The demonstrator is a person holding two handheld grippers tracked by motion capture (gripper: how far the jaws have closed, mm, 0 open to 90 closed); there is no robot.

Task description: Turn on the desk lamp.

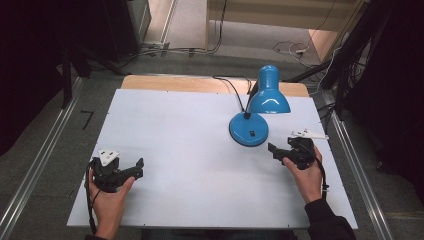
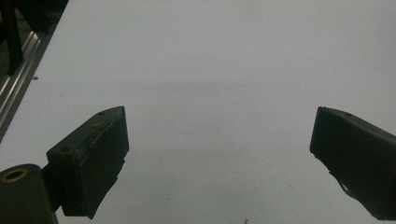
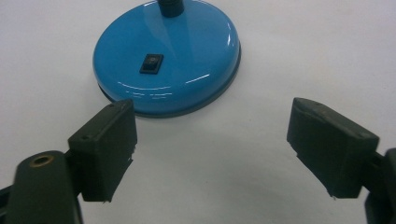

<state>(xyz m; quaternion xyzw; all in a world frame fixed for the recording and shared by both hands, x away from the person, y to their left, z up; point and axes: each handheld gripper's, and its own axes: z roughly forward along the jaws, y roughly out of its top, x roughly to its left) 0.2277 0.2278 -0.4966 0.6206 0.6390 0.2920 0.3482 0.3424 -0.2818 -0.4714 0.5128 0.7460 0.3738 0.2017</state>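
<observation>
The lamp (image 1: pixel 260 107) is a blue desk lamp standing upright on the far right part of the white table (image 1: pixel 190 150). Its round base (image 1: pixel 248 130) sits flat on the tabletop, and a small black switch (image 1: pixel 253 133) is set into the top of the base. A short black neck rises from the back of the base to the glossy blue shade (image 1: pixel 269 92), which leans toward the far right and opens downward. A black cord (image 1: pixel 231 87) runs from the lamp toward the far edge of the table, where a strip of bare wood (image 1: pixel 175 82) shows beyond the white surface.

The right gripper (image 1: pixel 274 150) is held in the person's right hand (image 1: pixel 307 172) near the right edge of the table, just beside the lamp base and pointing at it, but not touching it. In the right gripper view its two black jaws stand wide apart with nothing between them, and the blue base (image 3: pixel 168 56) with its switch (image 3: pixel 152 63) lies just ahead of them.

The left gripper (image 1: pixel 139 167) is held in the person's left hand (image 1: pixel 110 200) on the near left part of the table, well apart from the lamp. In the left gripper view its jaws are also spread wide and hold nothing, with bare white tabletop (image 2: pixel 210 70) in front of them and a metal rail (image 2: pixel 16 84) along the table's edge at the upper left.
</observation>
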